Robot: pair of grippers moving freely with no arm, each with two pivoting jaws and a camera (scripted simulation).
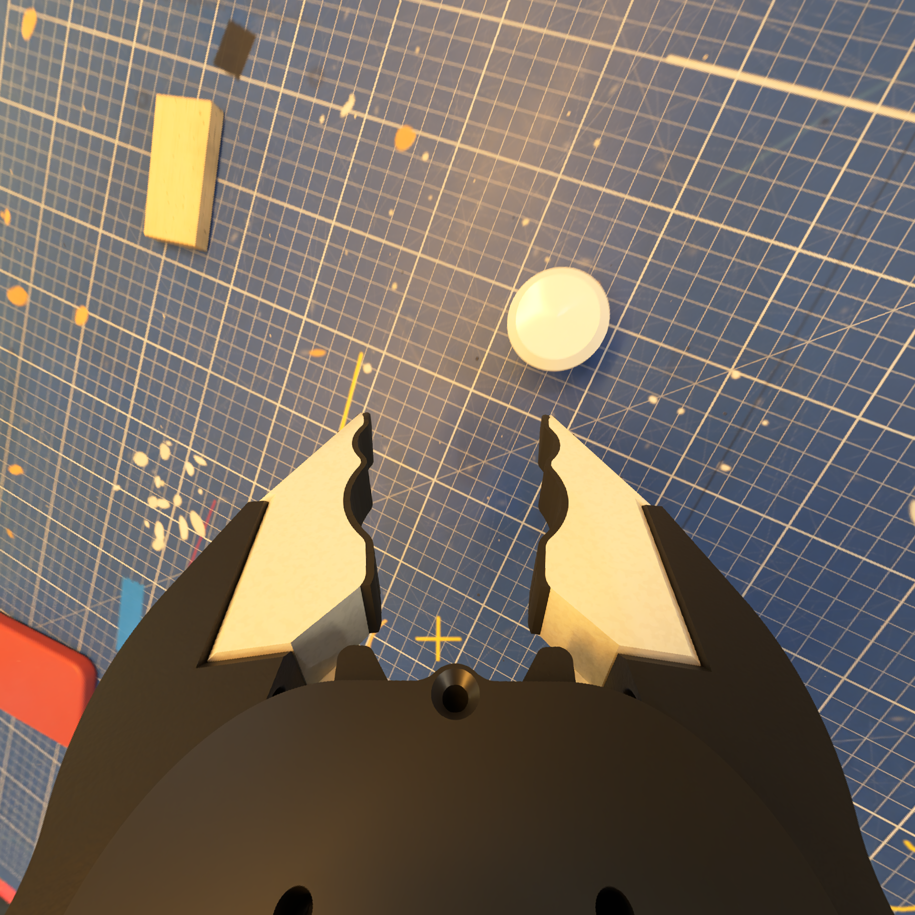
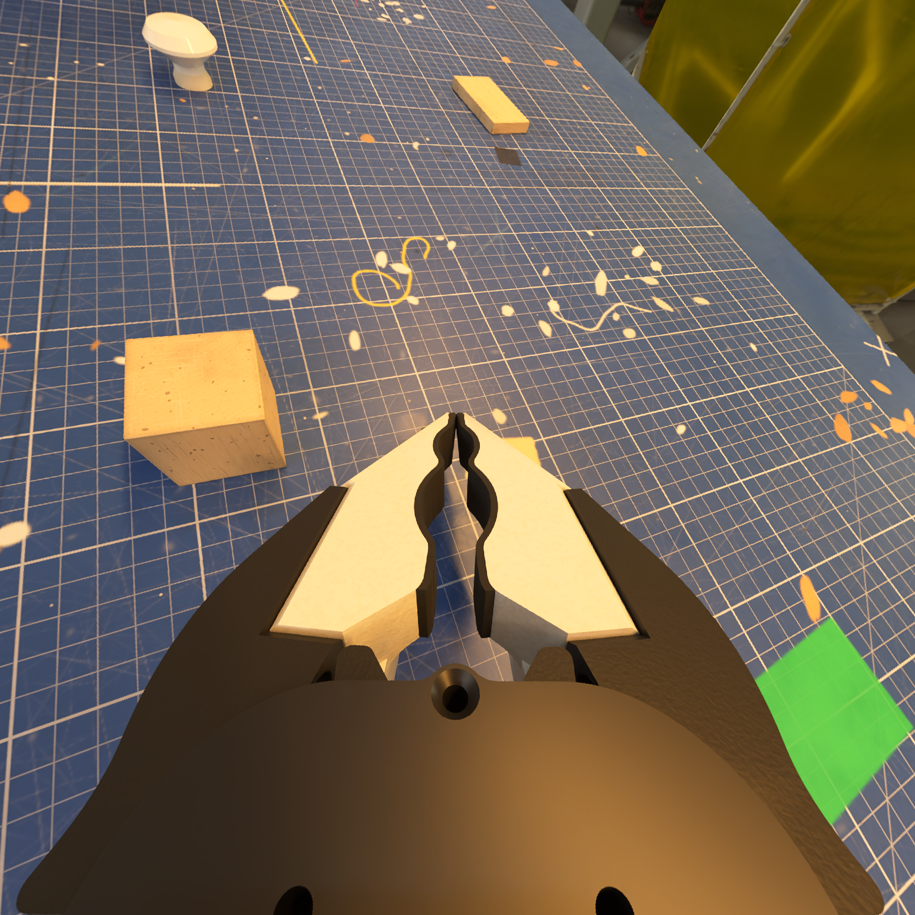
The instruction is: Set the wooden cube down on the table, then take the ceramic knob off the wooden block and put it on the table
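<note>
Looking down from your left gripper (image 1: 454,421), you see the ceramic knob (image 1: 558,319) standing on the blue table (image 1: 742,247). It sits just ahead of the tips and a little to the right. Its round cap faces up at you. The two fingers are spread wide apart and hold nothing.

The wooden block (image 1: 182,171) lies flat, well apart from the knob, far ahead and to the left. Its long side runs away from you. Nothing rests on top of it.

From your right gripper (image 2: 455,418) the picture is different. Its tips are pressed together, nearly touching, and nothing is between them. The wooden cube (image 2: 198,403) sits on the table near this gripper, to its left, with a flat face down. The knob (image 2: 180,47) is far off at the top left, standing on its thin foot. The block (image 2: 490,103) is far ahead, a bit to the right.

So it looks to me like both jobs are done: cube down, knob off the block and on the table. Your left gripper is the one close to the knob. If you back it away, I think you should lift straight up so a finger does not bump the cap and tip the knob over.
</note>
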